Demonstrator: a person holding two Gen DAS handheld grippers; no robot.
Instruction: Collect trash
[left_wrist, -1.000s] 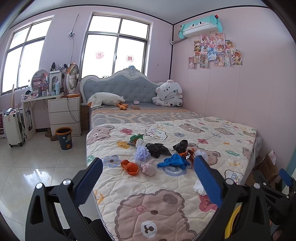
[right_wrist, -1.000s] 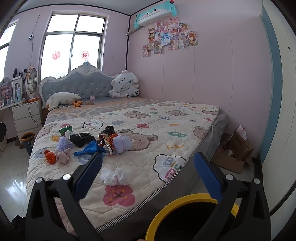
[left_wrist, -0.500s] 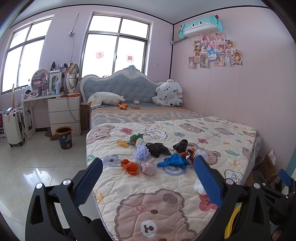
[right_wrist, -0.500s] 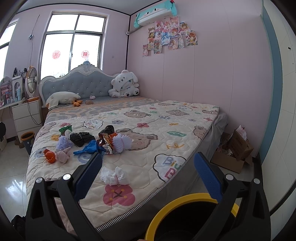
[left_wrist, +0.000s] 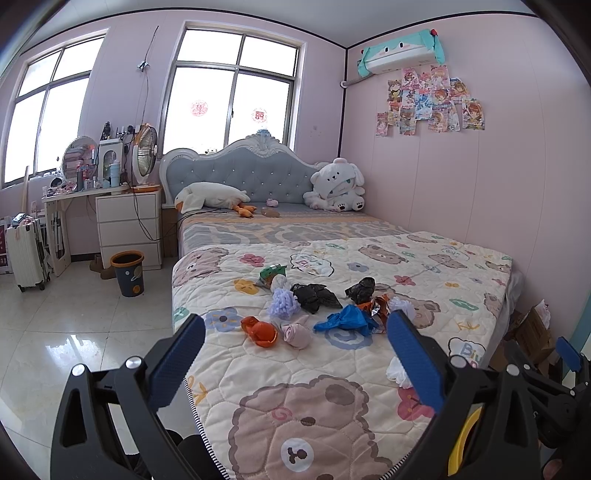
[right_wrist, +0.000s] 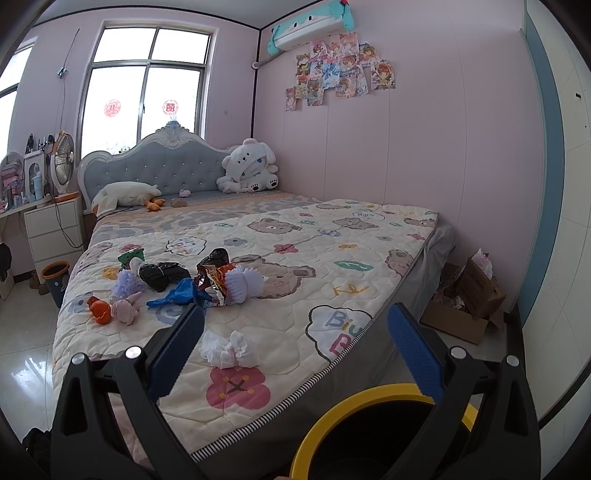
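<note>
Nothing has shifted since a second ago: your left tongs (left_wrist: 295, 354) still hang spread wide and empty over the quilt (left_wrist: 258, 369), with the orange wrapper (left_wrist: 259, 331), pink scrap (left_wrist: 296, 333) and blue bag (left_wrist: 345, 322) just beyond their tips; your right tongs (right_wrist: 295, 350), equally wide and empty, frame the white tissue (right_wrist: 229, 349), above the yellow-rimmed bin (right_wrist: 332, 417)

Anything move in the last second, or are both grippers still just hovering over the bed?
No visible change. The left gripper and right gripper stay open and empty at the foot of the bed; the trash pile, white tissue and yellow-rimmed bin lie as before.
</note>
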